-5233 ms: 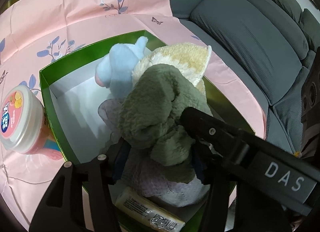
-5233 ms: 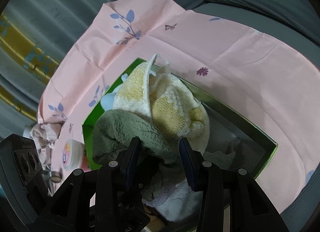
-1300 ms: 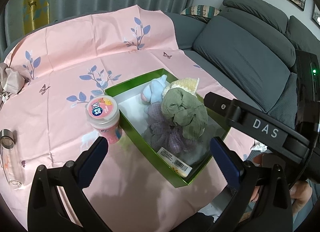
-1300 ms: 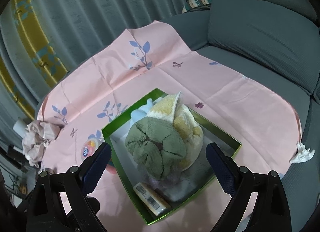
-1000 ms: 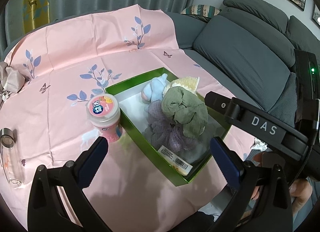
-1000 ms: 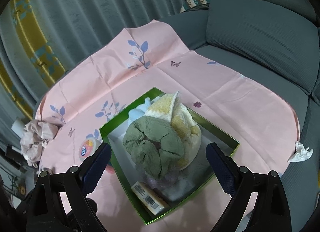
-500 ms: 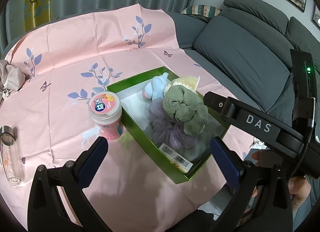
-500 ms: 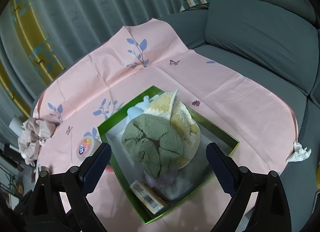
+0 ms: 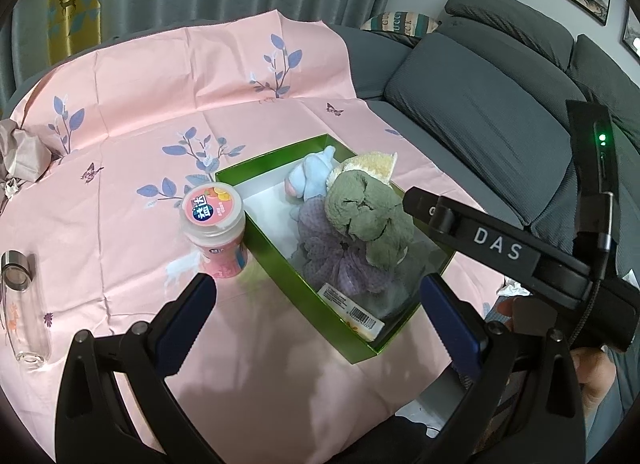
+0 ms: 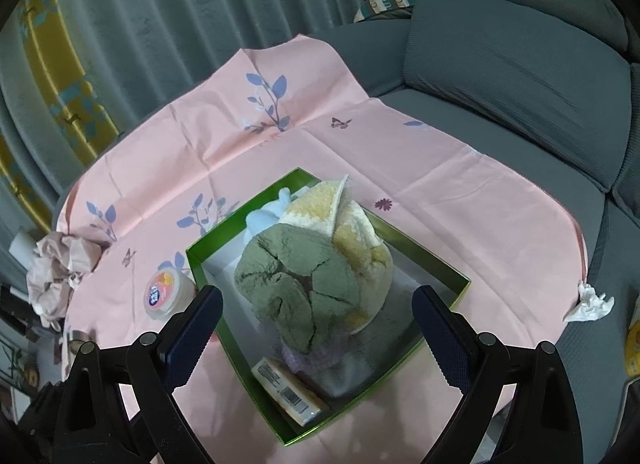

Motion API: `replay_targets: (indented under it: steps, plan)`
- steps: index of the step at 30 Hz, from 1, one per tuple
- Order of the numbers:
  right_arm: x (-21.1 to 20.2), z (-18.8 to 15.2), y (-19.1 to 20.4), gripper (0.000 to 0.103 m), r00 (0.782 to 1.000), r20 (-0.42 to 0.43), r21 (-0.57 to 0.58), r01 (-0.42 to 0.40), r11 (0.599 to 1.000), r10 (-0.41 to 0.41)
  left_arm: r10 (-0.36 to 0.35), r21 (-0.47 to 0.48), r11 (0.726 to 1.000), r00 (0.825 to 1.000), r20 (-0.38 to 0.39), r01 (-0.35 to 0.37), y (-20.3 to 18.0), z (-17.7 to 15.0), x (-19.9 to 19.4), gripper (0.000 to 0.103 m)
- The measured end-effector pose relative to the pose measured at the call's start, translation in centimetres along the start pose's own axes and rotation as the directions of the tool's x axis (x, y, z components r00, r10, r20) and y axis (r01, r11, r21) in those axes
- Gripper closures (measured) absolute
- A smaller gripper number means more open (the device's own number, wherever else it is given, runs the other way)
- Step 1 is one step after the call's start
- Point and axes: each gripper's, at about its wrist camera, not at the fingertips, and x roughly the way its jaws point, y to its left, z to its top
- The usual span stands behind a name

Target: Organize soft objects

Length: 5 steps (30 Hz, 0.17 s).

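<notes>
On the pink-clothed bench: green box holding the soft pile.
Green towel tops yellow towel, blue plush, purple cloth; barcoded packet at box's near corner. Pink tub touches box's left wall. Left gripper and right gripper above, jaws wide apart; "DAS" legible on right gripper.

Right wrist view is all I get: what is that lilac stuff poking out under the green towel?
Observer: A purple mesh bath puff, lying in the green box beneath the green towel.
Operator: And the pale blue bit behind the towels?
Observer: A small blue plush toy, at the box's far end.
Operator: What's the shiny thing at my left edge?
Observer: The metal cap of a clear glass bottle, lying on the pink cloth left of the pink tub.
</notes>
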Motion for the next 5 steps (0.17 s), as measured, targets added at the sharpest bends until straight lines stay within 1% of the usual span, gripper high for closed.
replay_targets:
  steps: [5]
  plan:
    - [-0.22, -0.12, 0.19, 0.007, 1.000, 0.000, -0.007, 0.020, 1.000, -0.020, -0.005, -0.003, 1.000, 1.000, 0.007, 0.005, 0.33, -0.05, -0.83, 0.001]
